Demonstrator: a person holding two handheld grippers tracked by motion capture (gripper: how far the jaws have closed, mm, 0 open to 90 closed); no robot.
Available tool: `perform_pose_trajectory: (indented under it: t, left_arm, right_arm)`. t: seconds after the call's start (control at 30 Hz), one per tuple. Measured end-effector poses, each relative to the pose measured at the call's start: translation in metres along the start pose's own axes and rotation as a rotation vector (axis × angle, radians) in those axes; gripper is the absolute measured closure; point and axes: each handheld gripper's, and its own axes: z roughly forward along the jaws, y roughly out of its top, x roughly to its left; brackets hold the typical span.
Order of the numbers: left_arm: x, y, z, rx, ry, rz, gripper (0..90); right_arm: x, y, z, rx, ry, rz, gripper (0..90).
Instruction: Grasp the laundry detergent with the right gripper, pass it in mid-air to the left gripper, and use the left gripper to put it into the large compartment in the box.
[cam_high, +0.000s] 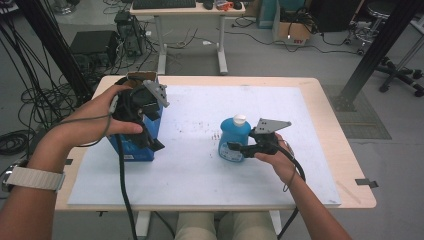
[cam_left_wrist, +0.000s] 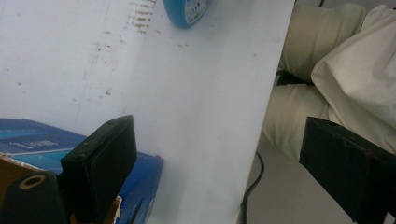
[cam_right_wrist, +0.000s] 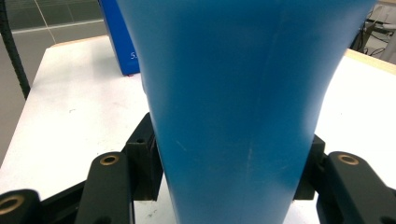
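Your right gripper (cam_high: 239, 147) pinches the blue bottle (cam_high: 234, 139), which stands upright on the white board (cam_high: 200, 170) right of centre. Your left gripper (cam_high: 155, 142) hangs spread over the blue box (cam_high: 131, 150) at the board's left edge.

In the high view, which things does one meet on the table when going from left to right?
Left gripper over the blue box → bare white board → blue bottle → right gripper, its jaws closed on that bottle.
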Motion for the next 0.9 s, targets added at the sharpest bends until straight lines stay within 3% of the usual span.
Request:
perform_pose_trajectory:
  t: [0.9]
  left_arm:
    - [-0.0002,-0.0002,0.0002,-0.002,0.0,-0.004,11.4]
  right_arm:
    - [-0.0003,0.0,0.0004,-0.004,0.001,-0.003,42.4]
